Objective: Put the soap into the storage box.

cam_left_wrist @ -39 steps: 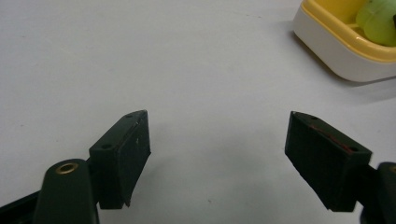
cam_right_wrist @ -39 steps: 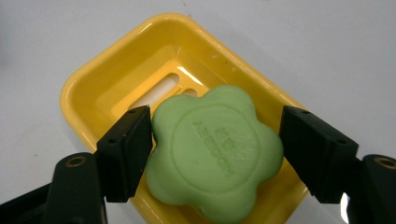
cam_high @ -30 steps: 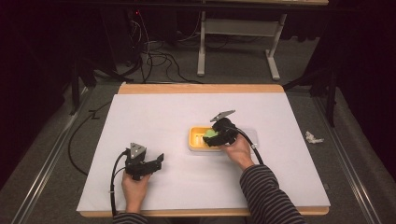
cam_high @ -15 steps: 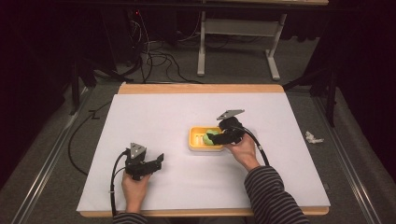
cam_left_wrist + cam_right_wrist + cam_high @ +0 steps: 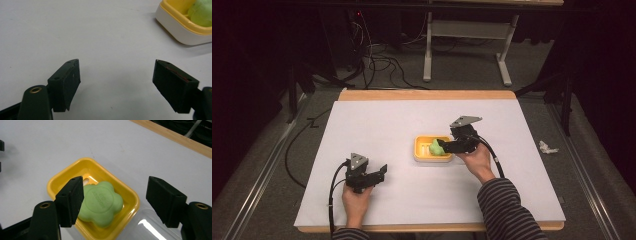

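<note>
A green flower-shaped soap lies tilted in a yellow soap dish at the middle of the white table sheet. My right gripper hovers just over the dish from the right. Its jaws have just been closing. One pad overlaps the soap's edge, and the other pad stands apart from it. In the high view the soap sits at the right gripper tips. My left gripper rests low at the front left. It is open over bare sheet, with the dish and soap beyond.
A wooden strip marks the table's far edge. A glossy clear patch shows beside the dish under the right jaw. On the floor lie a crumpled white scrap to the right and cables behind.
My right gripper has risen slightly and shifted a little to the right over the dish. The left hand and its gripper have stayed put.
</note>
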`<action>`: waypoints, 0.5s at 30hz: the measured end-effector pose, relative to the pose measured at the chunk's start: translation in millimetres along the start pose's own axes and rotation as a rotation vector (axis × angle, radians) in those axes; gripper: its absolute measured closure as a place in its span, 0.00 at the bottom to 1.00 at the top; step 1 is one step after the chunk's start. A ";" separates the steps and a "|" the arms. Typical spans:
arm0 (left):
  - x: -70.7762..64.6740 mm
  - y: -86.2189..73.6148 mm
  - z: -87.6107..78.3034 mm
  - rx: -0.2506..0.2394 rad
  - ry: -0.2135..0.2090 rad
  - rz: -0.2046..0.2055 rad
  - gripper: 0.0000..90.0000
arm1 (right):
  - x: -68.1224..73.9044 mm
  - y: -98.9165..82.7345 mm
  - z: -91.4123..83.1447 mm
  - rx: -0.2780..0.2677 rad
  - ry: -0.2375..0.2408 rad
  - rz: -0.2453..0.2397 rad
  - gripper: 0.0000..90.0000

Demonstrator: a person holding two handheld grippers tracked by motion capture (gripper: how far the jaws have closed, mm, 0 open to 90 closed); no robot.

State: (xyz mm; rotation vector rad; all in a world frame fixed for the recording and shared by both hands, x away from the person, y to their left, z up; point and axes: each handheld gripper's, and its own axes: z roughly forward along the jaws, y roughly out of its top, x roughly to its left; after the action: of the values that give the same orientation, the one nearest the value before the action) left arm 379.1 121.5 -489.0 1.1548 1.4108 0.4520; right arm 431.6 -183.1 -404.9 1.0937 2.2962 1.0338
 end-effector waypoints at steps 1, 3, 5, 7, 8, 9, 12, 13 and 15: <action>0.0 0.1 0.2 0.000 0.000 -0.003 0.25 | 0.2 -0.1 -1.7 -0.002 0.002 -0.002 0.34; 0.3 0.2 0.6 0.003 0.001 -0.005 0.26 | 0.5 -1.5 -5.8 -0.021 0.000 -0.008 0.34; 0.4 0.2 0.7 0.003 0.002 -0.005 0.26 | 0.3 -2.9 -9.2 -0.028 0.002 -0.009 0.34; 0.2 -0.2 1.1 0.006 0.000 -0.002 0.26 | -1.6 -7.8 -15.6 -0.042 0.000 -0.008 0.34; 0.2 -0.4 1.3 0.016 0.000 0.001 0.25 | -3.0 -9.4 -17.6 -0.047 -0.005 -0.008 0.34; -0.2 -0.6 1.7 0.022 -0.001 0.000 0.25 | -4.6 -10.9 -19.5 -0.051 -0.004 0.001 0.34; -0.5 -1.0 2.0 0.026 -0.001 0.001 0.25 | -7.2 -13.0 -26.3 -0.069 0.005 0.027 0.34; -0.4 -0.9 1.9 0.024 -0.002 0.004 0.25 | -7.2 -13.9 -28.1 -0.082 0.001 0.024 0.35; -0.3 -0.8 1.7 0.022 -0.001 0.003 0.25 | -6.8 -15.2 -30.4 -0.084 -0.002 0.027 0.35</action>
State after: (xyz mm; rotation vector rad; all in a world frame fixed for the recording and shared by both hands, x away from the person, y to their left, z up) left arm 380.3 120.3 -489.9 1.1745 1.4167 0.4395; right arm 409.8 -208.6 -396.4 1.0949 2.2206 1.1287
